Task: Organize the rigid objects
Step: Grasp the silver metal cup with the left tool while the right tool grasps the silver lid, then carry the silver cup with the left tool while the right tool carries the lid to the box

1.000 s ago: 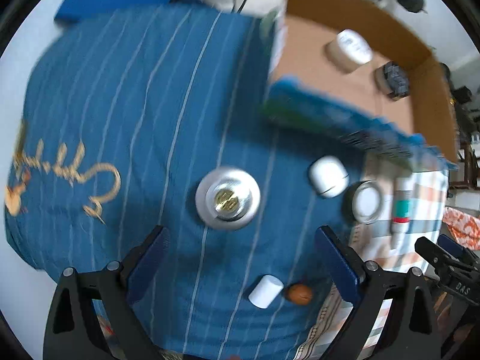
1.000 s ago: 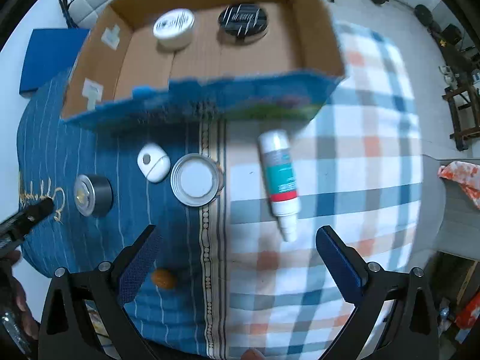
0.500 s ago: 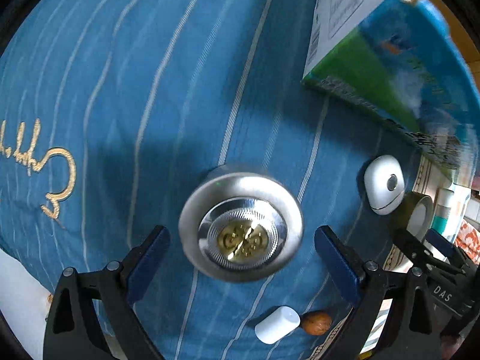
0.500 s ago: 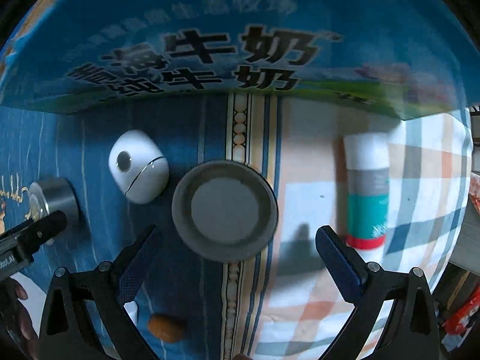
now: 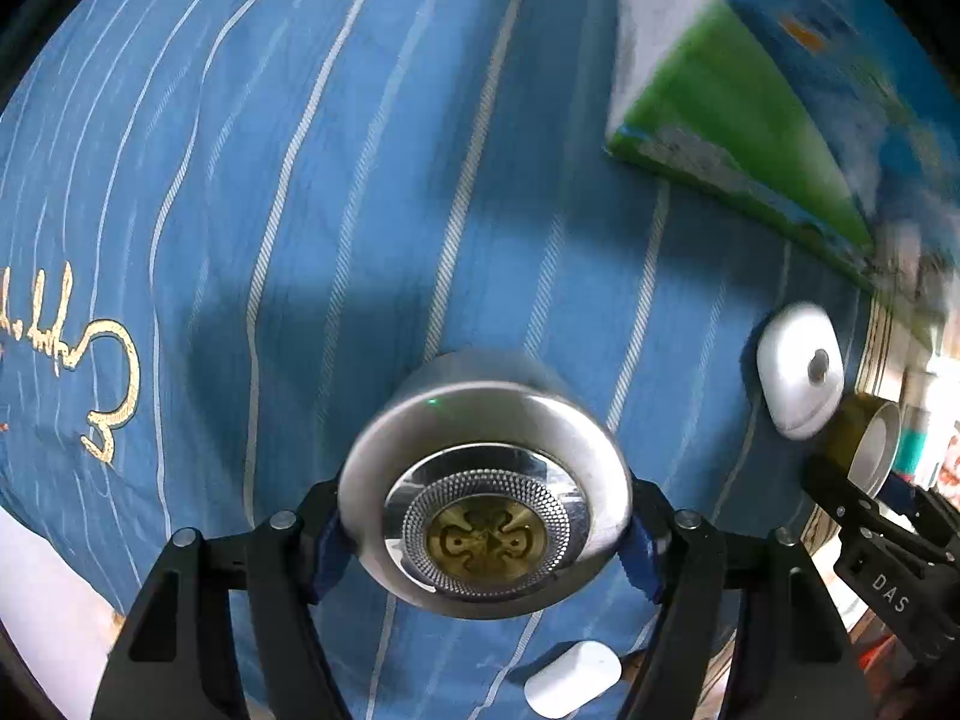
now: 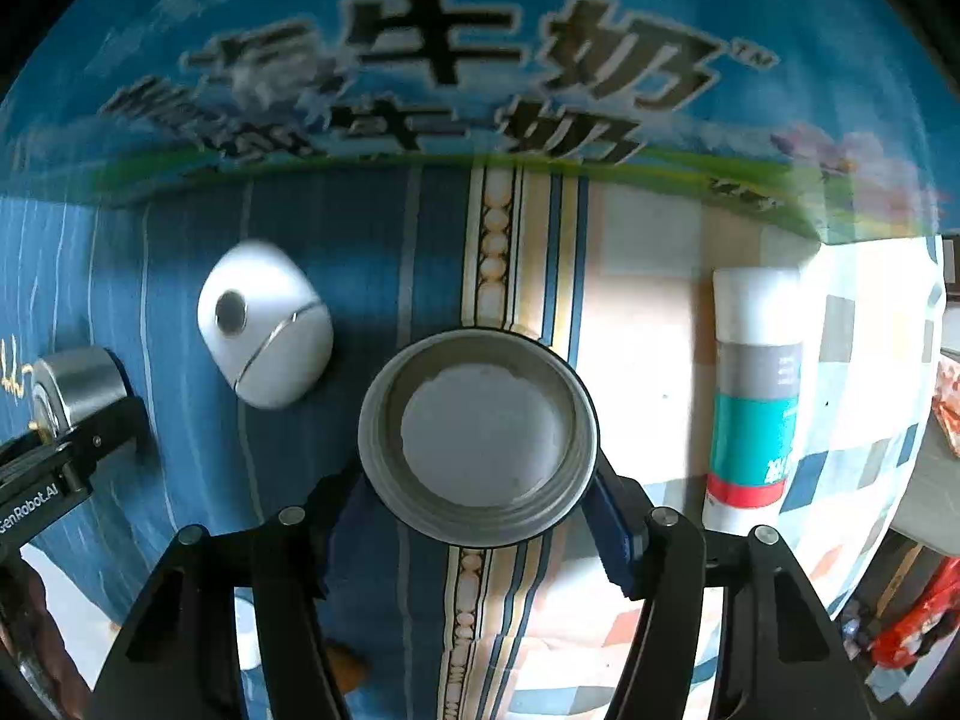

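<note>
A silver metal cylinder (image 5: 486, 480) with a gold emblem on top stands on the blue striped cloth. My left gripper (image 5: 485, 546) points down over it. Its jaws are closing, and the blue pads (image 5: 327, 546) meet the cylinder's sides. A round open jar (image 6: 480, 432) with pale contents sits on the seam between two cloths. My right gripper (image 6: 480, 516) straddles it with jaws closing, pads (image 6: 609, 531) against its rim. The jar (image 5: 870, 450) also shows at the right edge of the left wrist view, and the cylinder (image 6: 78, 384) at the left edge of the right wrist view.
A blue and green milk carton box (image 6: 420, 72) rises just behind both objects. A white oval case (image 6: 264, 324) lies between cylinder and jar. A white and teal tube (image 6: 756, 402) lies on the checked cloth (image 6: 840, 480). A small white cylinder (image 5: 573, 687) lies near the cloth's front edge.
Both grippers dropped from high above the bed to the cloth. Their wide-open jaws have closed in, the left onto the silver cylinder, the right onto the jar.
</note>
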Demonstrator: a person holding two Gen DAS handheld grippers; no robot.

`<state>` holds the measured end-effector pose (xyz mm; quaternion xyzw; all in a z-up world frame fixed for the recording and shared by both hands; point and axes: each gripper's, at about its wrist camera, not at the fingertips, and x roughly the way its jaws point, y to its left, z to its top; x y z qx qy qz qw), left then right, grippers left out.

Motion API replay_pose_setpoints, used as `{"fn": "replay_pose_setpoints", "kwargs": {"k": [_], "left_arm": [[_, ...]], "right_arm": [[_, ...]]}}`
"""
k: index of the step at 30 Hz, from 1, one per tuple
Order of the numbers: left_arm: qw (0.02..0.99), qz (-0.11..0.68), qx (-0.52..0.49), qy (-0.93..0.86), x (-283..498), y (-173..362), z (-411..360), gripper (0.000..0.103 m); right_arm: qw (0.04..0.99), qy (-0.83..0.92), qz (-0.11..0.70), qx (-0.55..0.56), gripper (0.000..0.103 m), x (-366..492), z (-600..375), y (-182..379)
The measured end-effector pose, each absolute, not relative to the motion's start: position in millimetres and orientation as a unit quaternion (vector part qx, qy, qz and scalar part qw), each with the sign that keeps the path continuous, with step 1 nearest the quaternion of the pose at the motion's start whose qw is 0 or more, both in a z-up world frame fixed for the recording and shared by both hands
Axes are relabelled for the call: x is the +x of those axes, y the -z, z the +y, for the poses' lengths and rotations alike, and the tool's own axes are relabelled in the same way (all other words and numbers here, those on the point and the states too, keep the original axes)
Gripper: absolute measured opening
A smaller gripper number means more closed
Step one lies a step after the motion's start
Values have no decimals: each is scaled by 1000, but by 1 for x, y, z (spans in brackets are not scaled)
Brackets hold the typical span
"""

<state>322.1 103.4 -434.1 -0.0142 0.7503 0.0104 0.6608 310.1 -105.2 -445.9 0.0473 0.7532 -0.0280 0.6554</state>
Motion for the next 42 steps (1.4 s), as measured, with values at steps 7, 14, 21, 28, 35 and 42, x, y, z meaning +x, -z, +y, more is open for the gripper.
{"fn": "replay_pose_setpoints", "kwargs": {"k": [7,14,21,28,35,42], "left_arm": [[655,756,16,18,281,434,69,69],[657,753,40,29,260,438,43,69],[657,752,43,31,257,436,27,70],[656,753,41,30,264,435,37,69],[657,752,39,29,265,438,36,69],[655,754,35,31,264,436,33,69]], "right_arm": [[647,26,761,36,66,282,-99,448],[631,34,774,49,65,238,-105,451],[641,44,763,66,72,230,-121,451],[634,58,769,66,74,249,-128,461],[629,67,772,57,72,257,-131,465],[628,69,773,63,67,239,-122,462]]}}
